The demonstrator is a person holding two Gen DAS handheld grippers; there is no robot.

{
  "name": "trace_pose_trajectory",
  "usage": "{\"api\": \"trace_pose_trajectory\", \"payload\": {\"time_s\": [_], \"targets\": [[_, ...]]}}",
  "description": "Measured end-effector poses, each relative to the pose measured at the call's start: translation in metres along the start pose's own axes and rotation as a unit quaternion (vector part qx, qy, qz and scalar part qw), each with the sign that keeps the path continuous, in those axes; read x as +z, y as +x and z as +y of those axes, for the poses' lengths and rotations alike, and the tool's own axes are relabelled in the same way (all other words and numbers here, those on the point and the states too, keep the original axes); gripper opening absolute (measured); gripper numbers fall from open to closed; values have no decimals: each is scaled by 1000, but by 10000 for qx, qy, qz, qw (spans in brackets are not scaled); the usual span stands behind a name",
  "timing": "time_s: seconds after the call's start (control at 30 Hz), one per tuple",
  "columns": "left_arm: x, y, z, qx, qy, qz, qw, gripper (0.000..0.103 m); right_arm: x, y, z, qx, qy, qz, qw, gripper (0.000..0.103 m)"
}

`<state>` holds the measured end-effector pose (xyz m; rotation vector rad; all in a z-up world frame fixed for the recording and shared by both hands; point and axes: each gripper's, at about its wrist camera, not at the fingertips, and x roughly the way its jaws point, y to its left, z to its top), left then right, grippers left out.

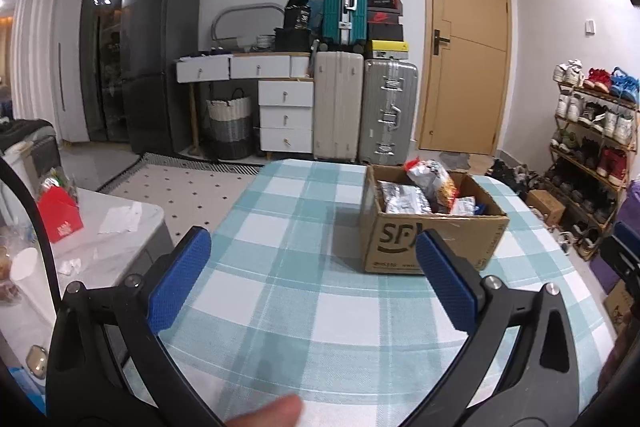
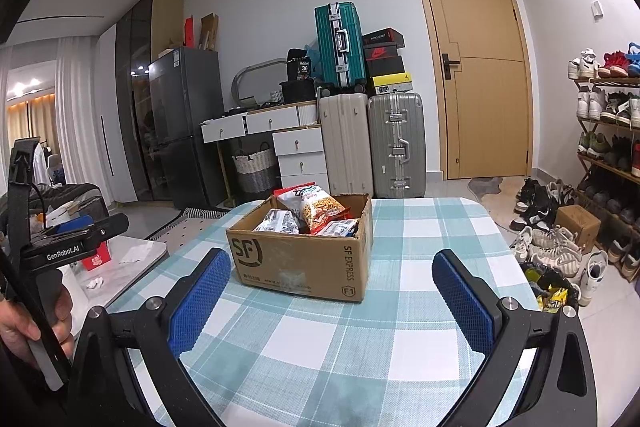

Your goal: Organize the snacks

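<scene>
Your left gripper (image 1: 312, 239): blue-padded fingers spread wide, nothing between them, held above the checked tablecloth (image 1: 288, 307). A fingertip (image 1: 268, 413) of yours shows at the lower edge of that view.

Your right gripper (image 2: 332, 259): fingers likewise spread wide and empty, over the same cloth. Your left hand (image 2: 28, 319) appears at this view's left edge, wrapped round the other tool's handle.

Cardboard box (image 2: 304, 259): open-topped, marked SF, standing on the tablecloth ahead of both grippers, apart from them; right of centre in the left view, left of centre in the right view.

Snack packets (image 2: 310, 211): several inside the box, silver and orange-red, one tall bag rising above the rim.

Beyond the table: suitcases (image 2: 376, 143) stacked against the wall, wooden door (image 2: 480, 67), shoe rack (image 2: 612, 131) at right, and, left of the table, a side surface with a red carton (image 1: 60, 215).
</scene>
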<state>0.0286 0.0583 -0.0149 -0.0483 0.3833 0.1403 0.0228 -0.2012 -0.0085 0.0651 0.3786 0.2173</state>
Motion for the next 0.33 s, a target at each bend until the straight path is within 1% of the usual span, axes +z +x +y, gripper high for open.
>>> {"api": "trace_pose_trajectory", "payload": {"time_s": [0.1, 0.17, 0.33], "targets": [[-1, 1, -3, 168, 150, -46, 9997, 102, 0, 0, 0, -6, 4, 3, 10000, 102], [-2, 1, -5, 127, 218, -50, 9997, 102, -1, 0, 0, -8, 14, 12, 10000, 102], [-6, 5, -5, 181, 214, -24, 9996, 102, -3, 2, -1, -39, 33, 41, 10000, 102]]}}
